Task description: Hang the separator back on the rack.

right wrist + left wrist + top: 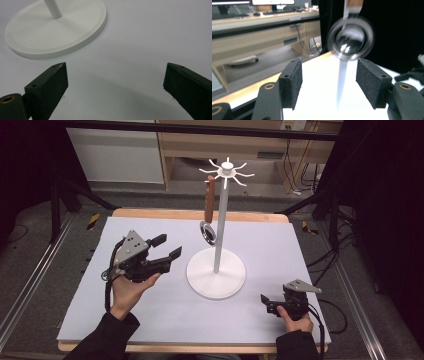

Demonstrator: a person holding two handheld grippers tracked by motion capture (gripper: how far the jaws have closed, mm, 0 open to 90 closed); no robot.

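While one white stand (216, 270) is sitting in the middle of the tabletop (150, 320), a single utensil (210, 207) with a brown handle and a round metal head is hanging from one of the hooks at the stand's top, on the left side of the pole. Two tools are hovering over the tabletop, one in each of the person's hands. The left tool (170, 247) is sitting left of the stand, raised and pointing right and far toward the hanging utensil, its two jaws spread wide with nothing between them; in the left gripper view the utensil's metal head (350, 41) is hanging just beyond the open jaws, blurred, apart from both pads. The right tool (265, 302) is resting low near the right near corner, pointing left toward the stand's round base (55, 32), its two jaws also spread and gripping nothing.
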